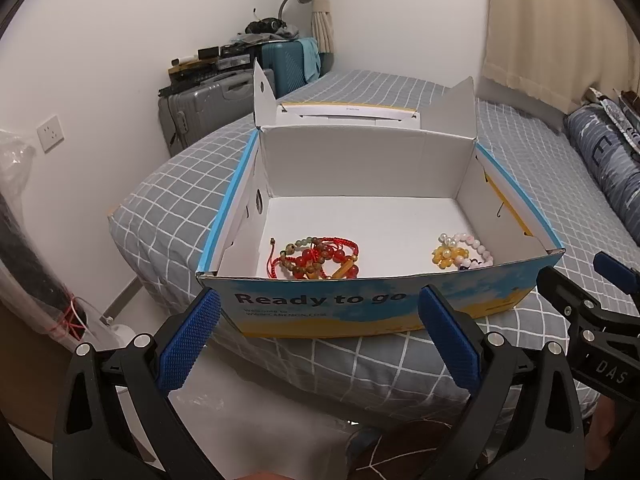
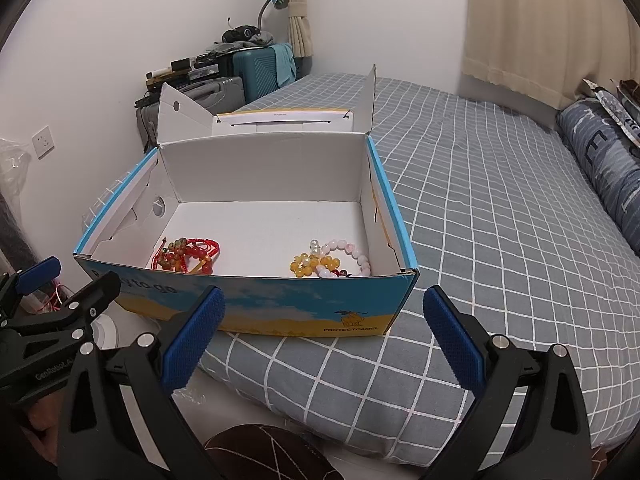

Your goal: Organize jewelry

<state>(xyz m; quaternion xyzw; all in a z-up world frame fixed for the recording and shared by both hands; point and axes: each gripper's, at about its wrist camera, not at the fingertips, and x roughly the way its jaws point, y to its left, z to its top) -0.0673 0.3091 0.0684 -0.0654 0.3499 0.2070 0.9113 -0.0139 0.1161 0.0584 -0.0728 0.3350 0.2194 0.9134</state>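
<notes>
An open blue and yellow cardboard box stands on the bed's corner. Inside, at its near left, lies a heap of red and orange bead bracelets. At its near right lies a heap of yellow and pink-white bead bracelets. My left gripper is open and empty, just in front of the box's near wall. My right gripper is open and empty, also in front of the box. Each gripper shows at the edge of the other's view.
The bed has a grey checked sheet. A blue patterned bolster lies at its right. Suitcases with clutter stand by the far wall. A brown cushion lies below the bed's edge.
</notes>
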